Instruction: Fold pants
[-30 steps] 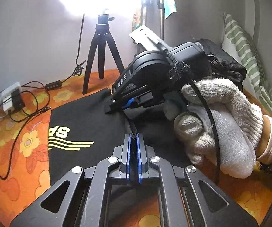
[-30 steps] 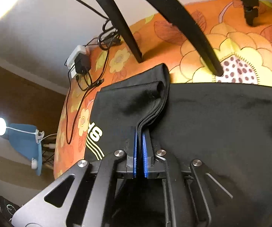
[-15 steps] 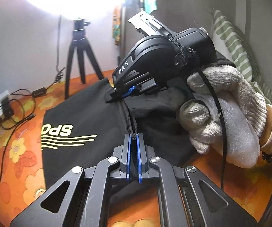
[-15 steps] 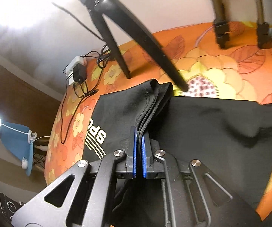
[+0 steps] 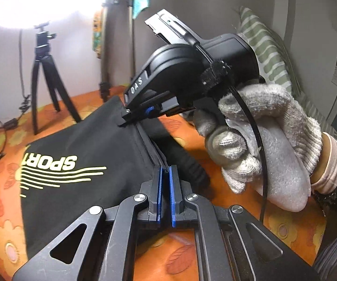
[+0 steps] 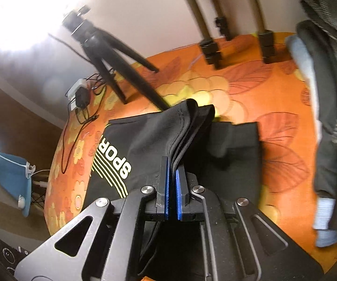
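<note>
1. The black pants (image 5: 79, 145), printed with a yellow "SPORT" logo (image 5: 51, 164) and stripes, lie on an orange floral bedsheet (image 5: 2, 201), with one folded edge lifted clear of the sheet.
2. The left gripper (image 5: 165, 172) has its blue-padded fingers (image 5: 159, 187) pressed together on that raised edge, the layered fabric pinched between them.
3. Farther along the same edge, toward the black tripod (image 5: 49, 75), the right gripper (image 5: 124, 123) bites the corner of the pants; a person's right hand (image 5: 262, 145) in a grey knit glove holds its handle.
4. From the right wrist view, the right gripper (image 6: 173, 171) shows its fingers (image 6: 167, 187) clamped on several stacked layers of cloth, which rise from the pads to a peak in front of the tripod (image 6: 112, 53).
5. Beside the pants, on the side away from the logo, another part of the black garment lies flat on the sheet (image 6: 273, 89).
6. A white power strip (image 6: 77, 93) with tangled cables sits left of the tripod's feet.
7. A green-striped pillow (image 5: 266, 53) rests behind the gloved hand.
</note>
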A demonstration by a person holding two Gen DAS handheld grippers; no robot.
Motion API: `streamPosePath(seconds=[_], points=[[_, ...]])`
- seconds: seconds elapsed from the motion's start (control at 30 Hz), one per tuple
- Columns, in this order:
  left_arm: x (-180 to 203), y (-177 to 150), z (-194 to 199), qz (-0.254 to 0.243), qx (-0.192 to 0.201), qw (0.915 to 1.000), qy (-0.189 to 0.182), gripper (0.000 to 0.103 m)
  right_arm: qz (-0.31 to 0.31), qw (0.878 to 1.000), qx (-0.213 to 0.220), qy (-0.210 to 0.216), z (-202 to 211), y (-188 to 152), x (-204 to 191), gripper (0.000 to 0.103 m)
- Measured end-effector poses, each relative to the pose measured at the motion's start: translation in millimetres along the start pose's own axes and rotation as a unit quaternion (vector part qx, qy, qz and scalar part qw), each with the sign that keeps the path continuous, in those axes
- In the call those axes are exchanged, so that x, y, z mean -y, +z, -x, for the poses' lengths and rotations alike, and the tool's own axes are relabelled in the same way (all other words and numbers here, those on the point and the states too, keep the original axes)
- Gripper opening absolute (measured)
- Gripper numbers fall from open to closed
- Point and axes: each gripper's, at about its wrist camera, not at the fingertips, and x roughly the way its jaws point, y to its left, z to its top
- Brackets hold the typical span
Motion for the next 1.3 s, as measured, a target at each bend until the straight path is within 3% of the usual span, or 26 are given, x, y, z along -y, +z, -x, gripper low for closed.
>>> streamPosePath(seconds=[0.43, 0.6, 0.67, 0.73, 0.8, 0.9, 1.3], points=[[27.3, 8.8, -28.7, -0.003, -0.015, 0.9995, -0.026, 0.004, 0.011, 0.999, -0.003, -0.05, 5.3, -4.0, 23.9, 0.005], [27.6, 8.4, -22.9, -0.003, -0.021, 0.9994, -0.028, 0.005, 0.014, 0.998, -0.004, -0.06, 2.8, -5.2, 26.0, 0.006], [24.6, 8.1, -18.1, 0.005, -0.025, 0.9993, -0.027, 0.008, 0.007, 0.998, -0.002, -0.064, 4.5, -4.2, 27.6, 0.005], [21.2, 7.3, -12.3, 0.017, -0.028, 0.999, -0.032, 0.024, 0.007, 0.997, 0.002, -0.074, 7.5, -2.6, 27.5, 0.009], [18.0, 6.0, -5.5, 0.023, -0.034, 0.9988, -0.028, 0.032, 0.011, 0.996, 0.009, -0.088, 13.5, -1.8, 25.5, 0.016], [14.4, 4.2, 8.2, 0.029, -0.033, 0.9988, -0.023, 0.033, 0.016, 0.995, 0.024, -0.098, 27.4, -2.3, 21.4, 0.032], [-3.0, 3.2, 67.7, 0.059, -0.016, 0.9973, 0.041, 0.039, 0.068, 0.989, 0.043, -0.122, 83.7, -38.6, -19.1, 0.033]])
